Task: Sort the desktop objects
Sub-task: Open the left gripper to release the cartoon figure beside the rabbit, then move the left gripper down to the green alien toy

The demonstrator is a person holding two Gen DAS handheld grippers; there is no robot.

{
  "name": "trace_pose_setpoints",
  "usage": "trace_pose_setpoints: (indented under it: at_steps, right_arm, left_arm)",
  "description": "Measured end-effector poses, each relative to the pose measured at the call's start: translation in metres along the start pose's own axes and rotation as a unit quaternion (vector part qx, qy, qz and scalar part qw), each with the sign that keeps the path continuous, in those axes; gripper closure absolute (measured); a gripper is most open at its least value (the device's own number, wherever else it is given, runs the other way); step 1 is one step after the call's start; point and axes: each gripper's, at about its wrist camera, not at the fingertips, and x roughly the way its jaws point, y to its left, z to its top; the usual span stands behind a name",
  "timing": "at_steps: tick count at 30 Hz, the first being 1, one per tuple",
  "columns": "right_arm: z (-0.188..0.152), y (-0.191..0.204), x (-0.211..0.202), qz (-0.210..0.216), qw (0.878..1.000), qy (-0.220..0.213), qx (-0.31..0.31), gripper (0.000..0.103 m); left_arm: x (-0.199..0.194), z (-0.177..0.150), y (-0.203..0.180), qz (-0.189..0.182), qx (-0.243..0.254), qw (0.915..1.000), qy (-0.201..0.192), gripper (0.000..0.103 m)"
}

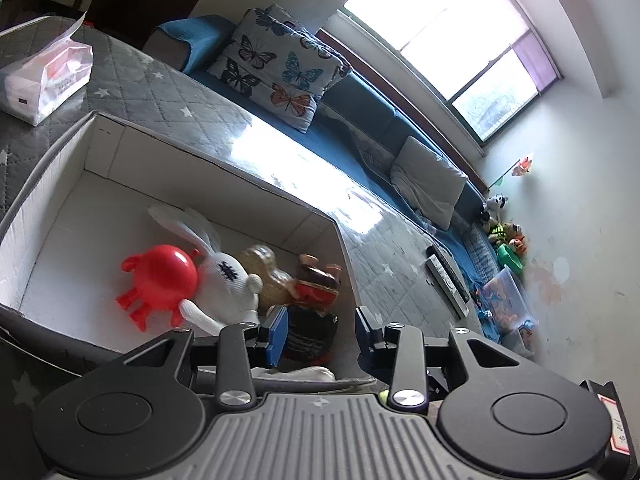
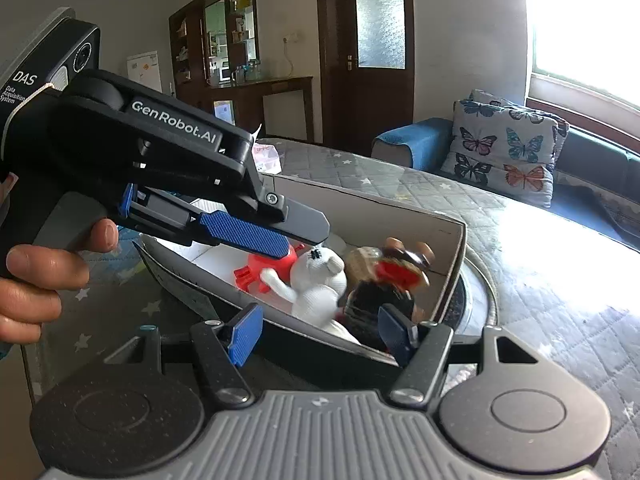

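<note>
A white-lined cardboard box (image 1: 100,152) sits on the grey quilted table. In it lie a red round toy (image 1: 160,280), a white rabbit plush (image 1: 224,280), an amber bear-shaped jar (image 1: 268,272) and a dark figure with red and brown parts (image 1: 316,300). My left gripper (image 1: 320,332) is open just above the box's near corner, the dark figure below its jaws. In the right wrist view the left gripper (image 2: 296,236) hangs open over the box (image 2: 400,208), above the red toy (image 2: 272,268), rabbit (image 2: 320,284) and dark figure (image 2: 392,280). My right gripper (image 2: 324,336) is open and empty outside the box's near wall.
A tissue pack (image 1: 44,80) lies on the table beyond the box. A blue sofa with a butterfly cushion (image 1: 280,68) runs along the table's far side. Remotes (image 1: 448,280) lie near the table's far end. A round black mat (image 2: 476,288) lies under the box's corner.
</note>
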Motion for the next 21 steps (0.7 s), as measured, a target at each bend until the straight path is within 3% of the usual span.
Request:
trace_pose_setpoints:
  at_steps: [21]
  right_arm:
    - [-0.047,-0.013,-0.057,-0.039,0.999,-0.007,0.029,0.036]
  left_arm:
    - [0.004,-0.055,-0.046,-0.012,0.058,0.9976,0.036,0.064]
